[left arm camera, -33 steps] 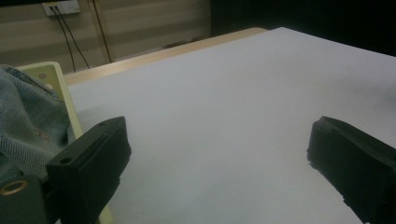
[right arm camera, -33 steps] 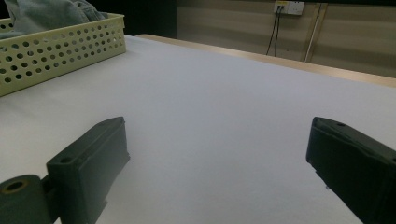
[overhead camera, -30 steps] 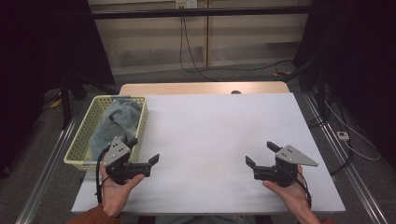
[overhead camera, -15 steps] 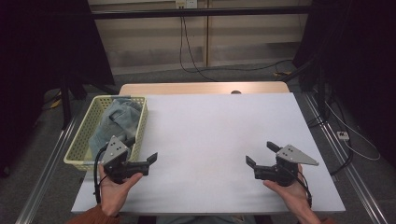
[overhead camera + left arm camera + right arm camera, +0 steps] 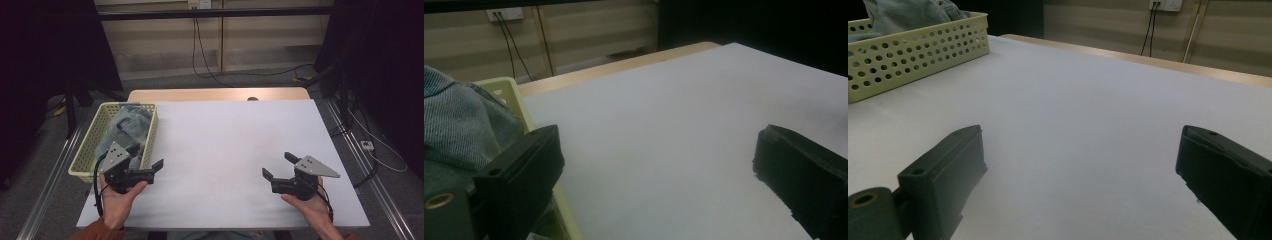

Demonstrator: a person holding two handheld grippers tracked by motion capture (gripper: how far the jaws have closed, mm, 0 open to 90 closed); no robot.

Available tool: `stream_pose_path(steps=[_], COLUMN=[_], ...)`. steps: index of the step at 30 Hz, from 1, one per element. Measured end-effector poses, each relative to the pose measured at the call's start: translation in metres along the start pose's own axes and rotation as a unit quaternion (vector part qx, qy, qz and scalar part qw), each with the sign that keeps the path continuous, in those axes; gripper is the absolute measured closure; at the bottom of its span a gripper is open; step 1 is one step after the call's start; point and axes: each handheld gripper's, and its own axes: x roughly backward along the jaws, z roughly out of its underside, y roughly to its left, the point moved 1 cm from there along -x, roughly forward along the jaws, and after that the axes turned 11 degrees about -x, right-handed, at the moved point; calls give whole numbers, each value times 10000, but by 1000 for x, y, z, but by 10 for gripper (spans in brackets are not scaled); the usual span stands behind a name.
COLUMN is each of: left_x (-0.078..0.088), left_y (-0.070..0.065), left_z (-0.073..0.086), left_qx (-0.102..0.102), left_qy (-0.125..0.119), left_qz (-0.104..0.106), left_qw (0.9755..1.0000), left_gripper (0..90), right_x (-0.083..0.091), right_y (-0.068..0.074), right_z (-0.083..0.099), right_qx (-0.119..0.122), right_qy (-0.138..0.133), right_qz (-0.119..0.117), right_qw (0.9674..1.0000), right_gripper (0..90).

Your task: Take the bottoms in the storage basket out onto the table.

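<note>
A pale yellow perforated basket (image 5: 89,150) stands at the table's left edge with crumpled blue denim cloth (image 5: 125,127) inside. My left gripper (image 5: 147,156) is held low at the basket's near right corner, open and holding nothing. In the left gripper view one jaw sits over the basket rim (image 5: 510,89) beside the denim (image 5: 459,125), the other over bare table; the left gripper (image 5: 659,167) spans wide. My right gripper (image 5: 276,165) rests near the front right of the table, open and holding nothing. The right gripper (image 5: 1078,170) faces the basket (image 5: 913,50) and denim (image 5: 908,12) across the table.
A white sheet covers the table (image 5: 230,135), with a strip of wooden edge (image 5: 215,95) at the back. Cables hang down the wall (image 5: 200,45) behind. Dark stands and rails flank both sides of the table.
My left gripper has drifted a little to the left, closer to the basket. The right gripper has stayed put.
</note>
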Motion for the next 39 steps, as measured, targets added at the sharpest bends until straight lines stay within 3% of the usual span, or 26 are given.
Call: stream_pose_path(steps=[8, 12, 17, 20, 23, 31, 34, 39], left_x=[5, 9, 8, 12, 12, 13, 16, 16], left_y=[7, 11, 8, 15, 20, 33, 41, 48], left_z=[-5, -10, -16, -24, -26, -31, -36, -41], left_qx=[29, -101, -212, -262, -293, -198, -137, -130], left_qy=[27, 65, 137, 50, 120, 111, -33, 30], left_qz=[25, -113, -72, -238, -320, -384, -368, -422], left_qw=[10000, 9999, 9997, 9994, 9990, 9990, 9992, 9990], left_gripper=[40, 40, 51, 53, 51, 54, 59, 63], right_x=[1, -1, -5, -6, -5, -6, -5, -6], right_y=[5, 6, 7, 8, 7, 7, 8, 7], right_z=[-1, 0, 1, 1, 1, 1, 1, 1], right_qx=[79, 93, 125, 123, 124, 125, 125, 125], right_qy=[-2, 35, 103, 110, 100, 105, 98, 122], right_qz=[-42, -62, -81, -102, -106, -102, -99, -108], right_qw=[10000, 9999, 9998, 9998, 9998, 9998, 9998, 9998], right_gripper=[49, 46, 46, 46, 46, 46, 46, 46])
